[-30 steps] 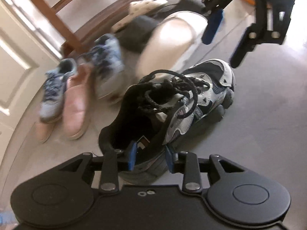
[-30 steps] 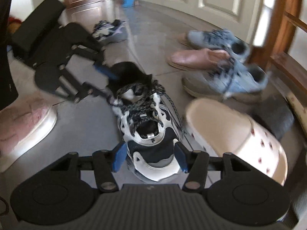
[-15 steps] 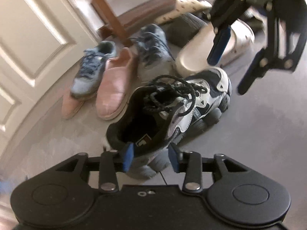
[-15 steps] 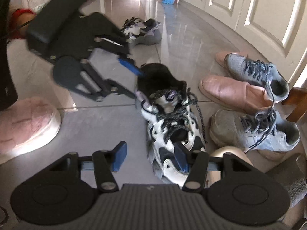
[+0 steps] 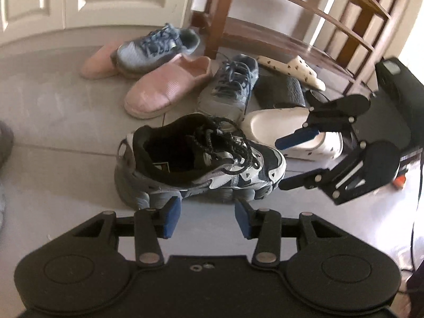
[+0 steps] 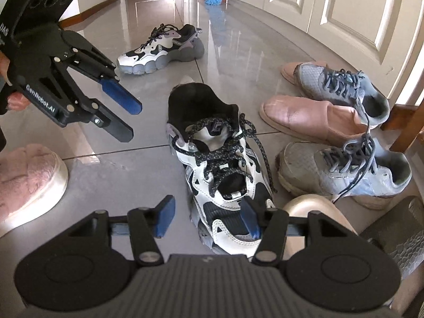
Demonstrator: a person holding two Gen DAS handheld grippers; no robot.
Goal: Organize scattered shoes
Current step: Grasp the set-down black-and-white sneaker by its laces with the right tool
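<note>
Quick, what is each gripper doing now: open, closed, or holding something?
Left gripper: open, holding nothing; its jaws have just been opening, clear of the sneaker.
Right gripper: open, holding nothing; one finger lies over the sneaker's toe.

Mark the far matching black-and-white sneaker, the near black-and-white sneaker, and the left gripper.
far black-and-white sneaker [image 6: 161,50], right wrist view, side panel.
near black-and-white sneaker [image 5: 201,164], left wrist view, side by the laces.
left gripper [image 6: 124,118], right wrist view, between its fingertips.

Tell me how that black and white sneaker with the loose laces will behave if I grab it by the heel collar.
The black and white sneaker looks chunky-soled, so probably toe-heavy and likely to tip forward. Its padded collar may squash between tongs. The loose laces would likely dangle and could snag.
</note>
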